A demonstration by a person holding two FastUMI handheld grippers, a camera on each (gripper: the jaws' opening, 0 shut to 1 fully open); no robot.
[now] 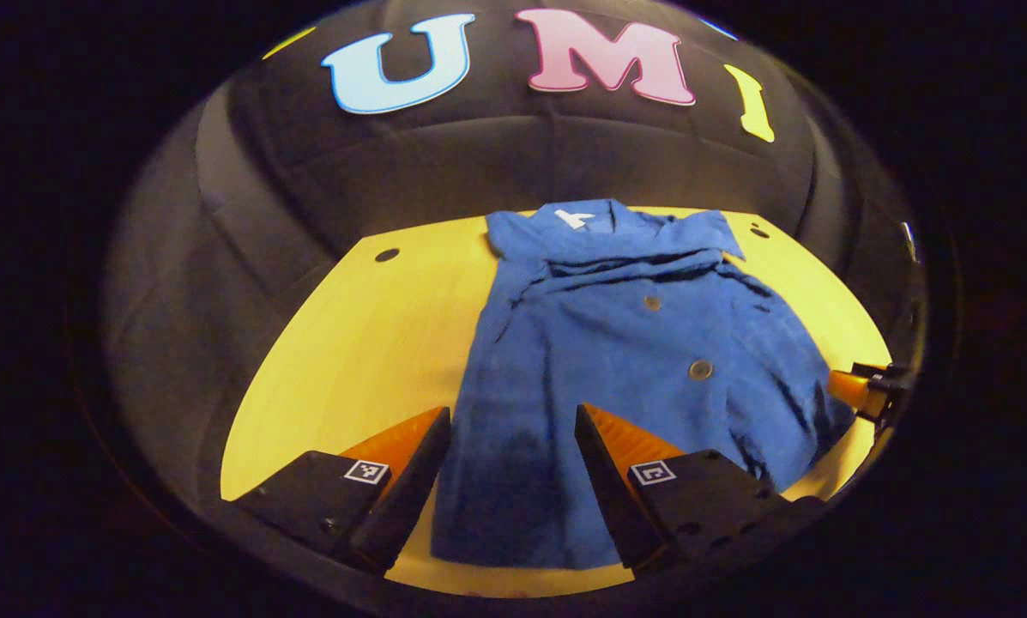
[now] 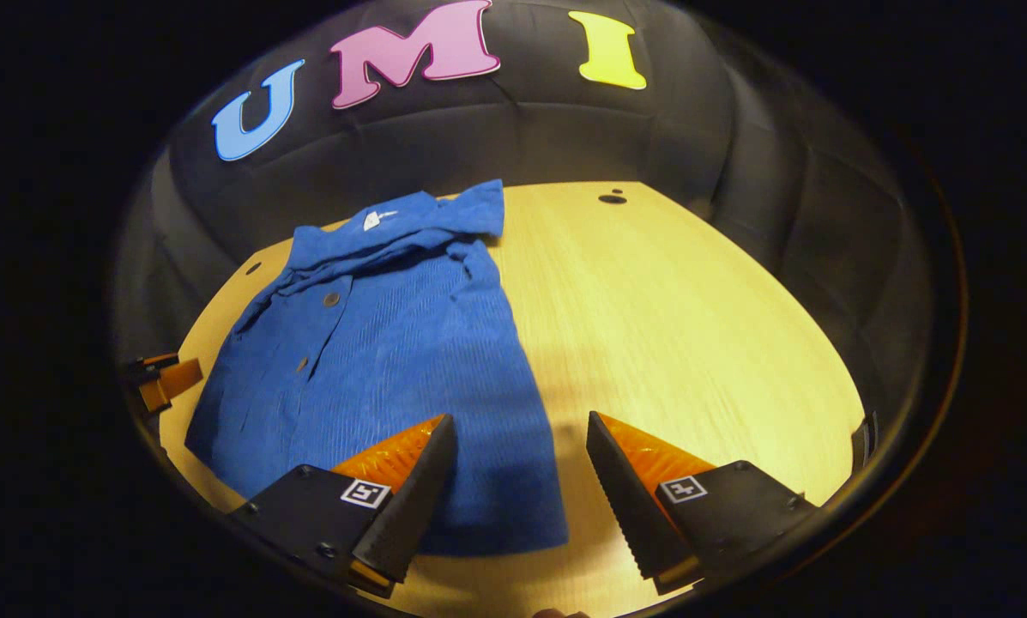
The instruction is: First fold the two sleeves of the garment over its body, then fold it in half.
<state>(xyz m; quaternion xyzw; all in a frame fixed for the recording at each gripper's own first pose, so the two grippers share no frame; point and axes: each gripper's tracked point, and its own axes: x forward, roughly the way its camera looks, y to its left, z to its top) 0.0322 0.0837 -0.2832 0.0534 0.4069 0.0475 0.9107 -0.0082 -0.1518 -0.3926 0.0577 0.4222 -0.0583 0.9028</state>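
Observation:
A blue button-front shirt (image 1: 616, 360) lies flat on the wooden table (image 1: 367, 343), collar at the far end and hem toward me. Folds of cloth lie bunched across its chest just below the collar. In the left gripper view my left gripper (image 1: 513, 425) hangs open over the hem's left part, with cloth showing between its fingers but not pinched. In the right gripper view the shirt (image 2: 376, 360) lies to the left, and my right gripper (image 2: 520, 421) stands open over the hem's right corner. Each view also shows the other gripper small at its edge: the right gripper (image 1: 865, 390) and the left gripper (image 2: 157, 378).
Bare wood (image 2: 693, 326) stretches to the right of the shirt in the right gripper view. Small round holes (image 1: 386, 254) (image 2: 612, 198) mark the table's far corners. The black cloth wall (image 1: 513, 163) closes off the back and sides.

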